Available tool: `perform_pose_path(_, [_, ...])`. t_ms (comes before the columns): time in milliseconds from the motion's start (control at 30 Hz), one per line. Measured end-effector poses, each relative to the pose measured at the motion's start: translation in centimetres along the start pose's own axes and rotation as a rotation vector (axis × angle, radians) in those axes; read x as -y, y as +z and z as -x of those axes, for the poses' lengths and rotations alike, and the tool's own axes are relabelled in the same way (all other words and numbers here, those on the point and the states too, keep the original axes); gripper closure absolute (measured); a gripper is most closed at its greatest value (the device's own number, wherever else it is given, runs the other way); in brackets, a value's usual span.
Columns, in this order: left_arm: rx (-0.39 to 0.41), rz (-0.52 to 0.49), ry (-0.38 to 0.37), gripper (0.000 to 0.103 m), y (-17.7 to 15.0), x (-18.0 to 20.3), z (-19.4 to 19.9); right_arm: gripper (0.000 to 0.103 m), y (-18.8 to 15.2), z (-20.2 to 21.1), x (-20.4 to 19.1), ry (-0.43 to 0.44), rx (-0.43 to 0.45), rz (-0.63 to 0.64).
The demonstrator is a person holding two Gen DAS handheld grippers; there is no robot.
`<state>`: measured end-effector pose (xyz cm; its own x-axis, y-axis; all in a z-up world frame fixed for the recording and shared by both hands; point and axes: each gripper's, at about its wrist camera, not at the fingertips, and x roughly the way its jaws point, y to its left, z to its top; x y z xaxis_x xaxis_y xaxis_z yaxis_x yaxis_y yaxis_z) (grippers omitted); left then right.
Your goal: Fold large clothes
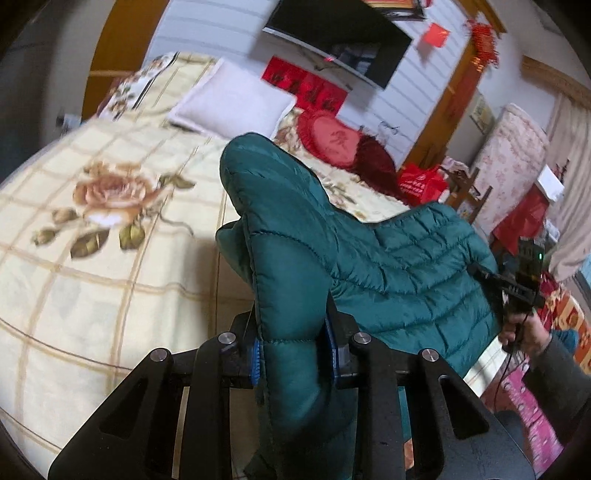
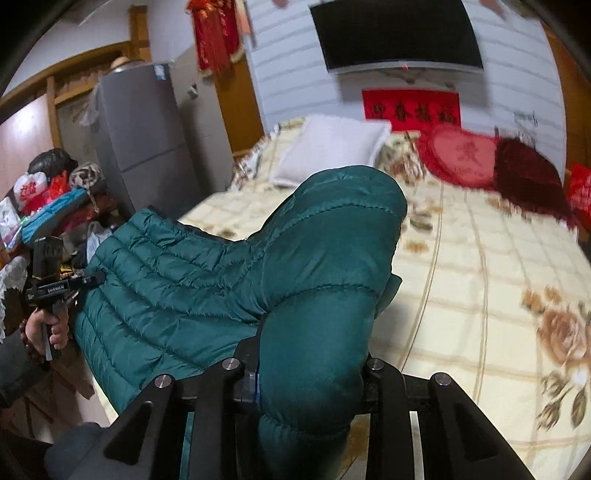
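Both the left gripper point(image 1: 293, 354) and right gripper point(image 2: 310, 376) were clamped on the teal puffer jacket point(image 1: 388, 266), which hung lifted over the floral bed point(image 1: 110, 258).

Home bedroom, bed point(image 2: 480, 258) with floral blanket, white pillow point(image 2: 332, 147), wall television point(image 2: 399, 33), red banner point(image 2: 412, 110)

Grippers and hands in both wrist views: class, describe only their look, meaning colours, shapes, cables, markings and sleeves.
Each gripper, left gripper and right gripper, is matte black with angular slotted linkage arms, round silver pivot bolts and blue finger pads. Seen from across, the left carries white lettering, the right a small green light and a black cable. The hands wear dark grey sleeves; a brown bead bracelet circles the left wrist.
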<state>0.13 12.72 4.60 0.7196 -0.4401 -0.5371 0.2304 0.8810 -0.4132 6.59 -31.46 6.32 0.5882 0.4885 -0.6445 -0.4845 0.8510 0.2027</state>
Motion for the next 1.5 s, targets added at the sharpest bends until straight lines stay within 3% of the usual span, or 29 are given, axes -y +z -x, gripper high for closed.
perform_pose_path(233, [-0.023, -0.041, 0.022, 0.077, -0.6, -0.2, -1.4, 0.074, -1.8, -1.8, 2.7, 0.028, -0.039, -0.105])
perform_pose_path(300, [-0.051, -0.020, 0.036, 0.070, -1.3, -1.1, -2.1, 0.072, -2.3, -2.4, 3.1, 0.022, -0.056, -0.121])
perform_pose_path(333, [-0.064, -0.006, 0.047, 0.067, -1.7, -1.4, -2.4, 0.070, -2.5, -2.6, 3.2, 0.019, -0.065, -0.132])
perform_pose_path(400, [-0.088, 0.038, 0.053, 0.055, -2.2, -2.3, -2.8, 0.056, -2.8, -3.4, 3.8, 0.008, -0.104, -0.191])
perform_pose_path(467, [-0.094, 0.075, 0.044, 0.051, -2.3, -2.8, -2.7, 0.046, -3.1, -3.9, 4.6, -0.001, -0.140, -0.281])
perform_pose_path(567, [-0.112, 0.103, 0.040, 0.049, -1.7, -3.2, -2.0, 0.045, -3.1, -3.1, 5.5, 0.002, -0.157, -0.377])
perform_pose_path(700, [-0.069, 0.064, 0.067, 0.049, -0.5, -2.3, 0.0, 0.045, -2.1, -0.2, 4.9, -0.105, -0.127, -0.358])
perform_pose_path(867, [0.080, 0.051, 0.078, 0.049, 2.1, -0.2, 2.3, 0.045, 0.2, 3.4, 2.4, -0.193, -0.019, -0.310])
perform_pose_path(933, [0.041, 0.022, 0.092, 0.049, 3.0, 1.1, 0.4, 0.045, 0.7, 3.1, 1.2, -0.226, -0.031, -0.292])
perform_pose_path(1000, [-0.062, 0.005, 0.134, 0.049, 2.7, 1.6, -2.8, 0.045, 0.7, 1.3, 0.0, -0.210, -0.071, -0.283])
perform_pose_path(1100, [-0.183, 0.045, 0.228, 0.049, 1.0, 0.6, -6.4, 0.044, -1.2, -2.7, -0.2, -0.243, -0.191, -0.310])
perform_pose_path(1167, [-0.170, 0.083, 0.229, 0.049, 0.4, 0.3, -6.2, 0.044, -2.3, -4.2, 0.1, -0.256, -0.230, -0.325])
perform_pose_path(1233, [-0.143, 0.112, 0.214, 0.049, 0.3, 0.3, -4.8, 0.044, -2.2, -3.4, 0.1, -0.256, -0.193, -0.336])
perform_pose_path(1367, [-0.100, 0.027, 0.242, 0.048, 0.4, 2.0, -0.9, 0.045, -1.3, 1.1, -1.4, -0.242, -0.134, -0.331])
perform_pose_path(1433, [-0.084, -0.001, 0.245, 0.022, -0.2, 3.5, 1.2, 0.045, -1.2, 3.7, -3.1, -0.269, -0.128, -0.308])
perform_pose_path(1467, [-0.085, -0.010, 0.237, 0.003, -0.7, 4.2, 2.2, 0.041, -1.4, 4.7, -3.8, -0.280, -0.134, -0.305])
perform_pose_path(1500, [-0.091, -0.021, 0.230, 0.000, -1.0, 4.7, 2.8, 0.032, -1.7, 5.7, -4.5, -0.295, -0.143, -0.307])
